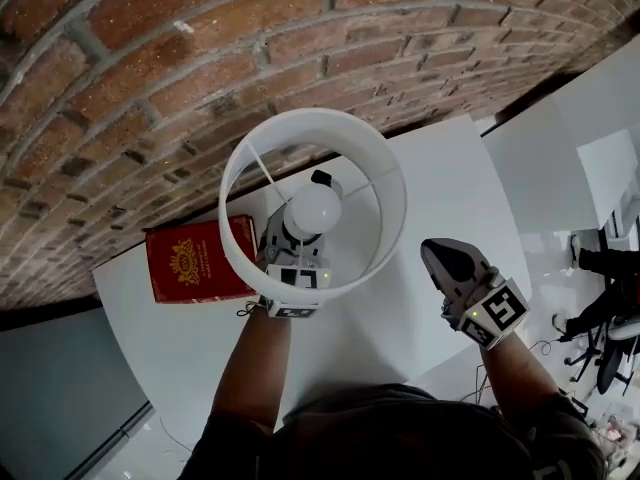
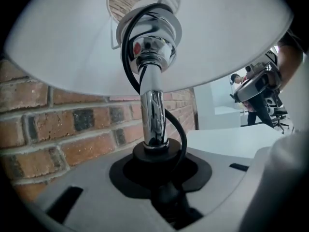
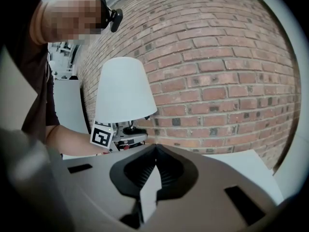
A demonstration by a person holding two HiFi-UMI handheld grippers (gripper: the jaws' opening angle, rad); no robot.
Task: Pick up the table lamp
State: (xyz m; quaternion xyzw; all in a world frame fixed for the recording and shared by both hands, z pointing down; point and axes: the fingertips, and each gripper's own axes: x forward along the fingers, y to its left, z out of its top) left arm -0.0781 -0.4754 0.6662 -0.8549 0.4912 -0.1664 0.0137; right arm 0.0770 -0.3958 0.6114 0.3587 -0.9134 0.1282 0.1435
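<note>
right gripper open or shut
Shut. The right gripper shows both jaws meeting at the tips, with nothing between them.

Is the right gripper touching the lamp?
No. In the head view the right gripper sits off to the right of the table lamp, with bare table showing between them.

Left gripper (image 1: 284, 253) clamped on lamp stem (image 2: 153, 115), tilted slightly down; right gripper (image 1: 440, 258) empty, jaws together, well apart, tilted down.
</note>
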